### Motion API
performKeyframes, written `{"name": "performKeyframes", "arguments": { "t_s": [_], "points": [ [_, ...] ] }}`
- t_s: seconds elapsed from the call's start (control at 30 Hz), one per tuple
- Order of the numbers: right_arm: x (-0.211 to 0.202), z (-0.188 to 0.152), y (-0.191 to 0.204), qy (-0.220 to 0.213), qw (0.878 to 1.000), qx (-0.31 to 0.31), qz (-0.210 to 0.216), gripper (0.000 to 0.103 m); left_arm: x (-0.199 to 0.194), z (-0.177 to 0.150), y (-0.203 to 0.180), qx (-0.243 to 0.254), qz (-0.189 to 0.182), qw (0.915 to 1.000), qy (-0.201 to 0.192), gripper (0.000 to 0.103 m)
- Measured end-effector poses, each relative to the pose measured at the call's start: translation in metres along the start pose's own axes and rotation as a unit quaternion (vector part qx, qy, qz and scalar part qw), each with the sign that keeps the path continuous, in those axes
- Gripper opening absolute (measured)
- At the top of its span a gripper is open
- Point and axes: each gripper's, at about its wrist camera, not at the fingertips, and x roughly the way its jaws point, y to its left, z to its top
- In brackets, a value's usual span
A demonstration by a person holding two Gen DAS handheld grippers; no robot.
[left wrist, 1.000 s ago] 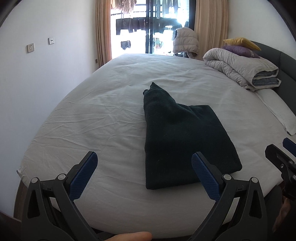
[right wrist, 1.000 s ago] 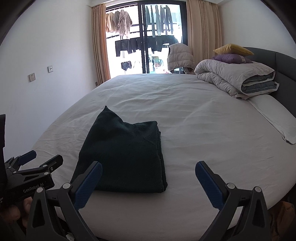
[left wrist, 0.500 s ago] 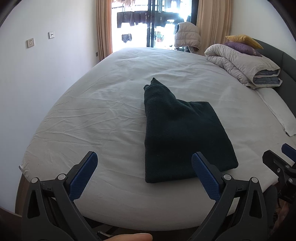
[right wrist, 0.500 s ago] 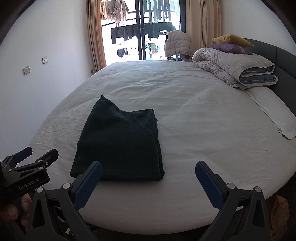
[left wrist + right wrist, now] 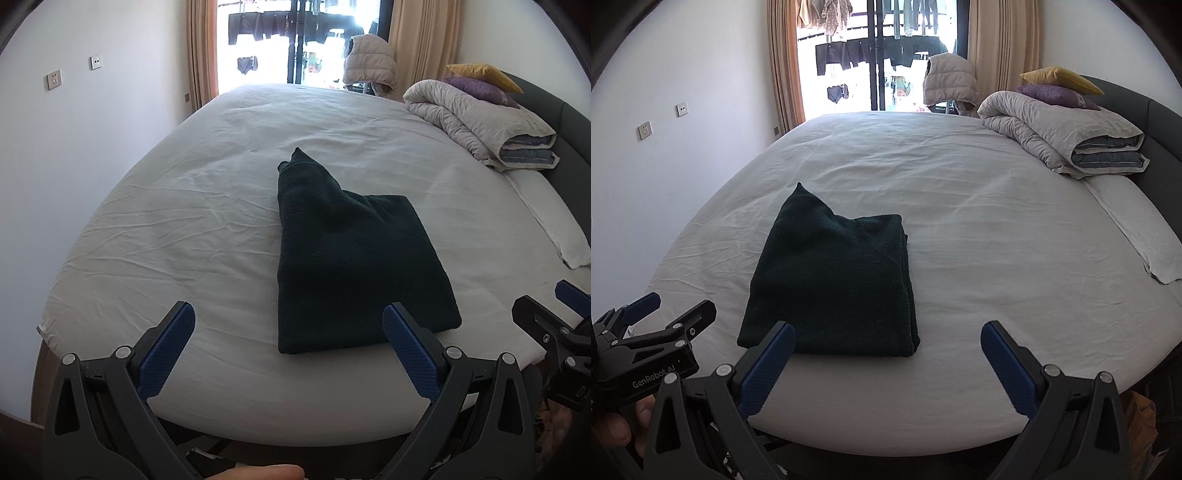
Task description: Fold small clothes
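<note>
A dark green garment (image 5: 354, 258) lies folded into a thick rectangle on the white bed sheet (image 5: 184, 229), with one pointed corner sticking out at its far left. It also shows in the right wrist view (image 5: 834, 284). My left gripper (image 5: 288, 347) is open and empty, held back from the bed's near edge, in front of the garment. My right gripper (image 5: 886, 365) is open and empty, also off the near edge, to the garment's right. Each gripper shows at the side of the other's view.
A rolled grey duvet (image 5: 1067, 140) with a purple pillow (image 5: 1052, 94) and a yellow pillow (image 5: 1060, 77) sits at the far right by the dark headboard (image 5: 1160, 122). A white pillow (image 5: 1137, 225) lies along the right edge. A balcony door (image 5: 882, 74) is behind the bed.
Both grippers have pulled back and up from the bed, so more of the near edge shows. The garment has not moved. Both stay open.
</note>
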Motion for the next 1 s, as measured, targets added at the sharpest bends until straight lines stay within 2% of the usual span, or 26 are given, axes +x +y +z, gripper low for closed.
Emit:
{"name": "performKeyframes", "arguments": {
  "t_s": [1.0],
  "points": [
    [0.0102,-0.0048,-0.0091,0.014,1.0,0.007,0.005,0.103,0.0019,-0.0032,0.0003,0.002,0.005,1.0,0.004,0.103]
  ]
}}
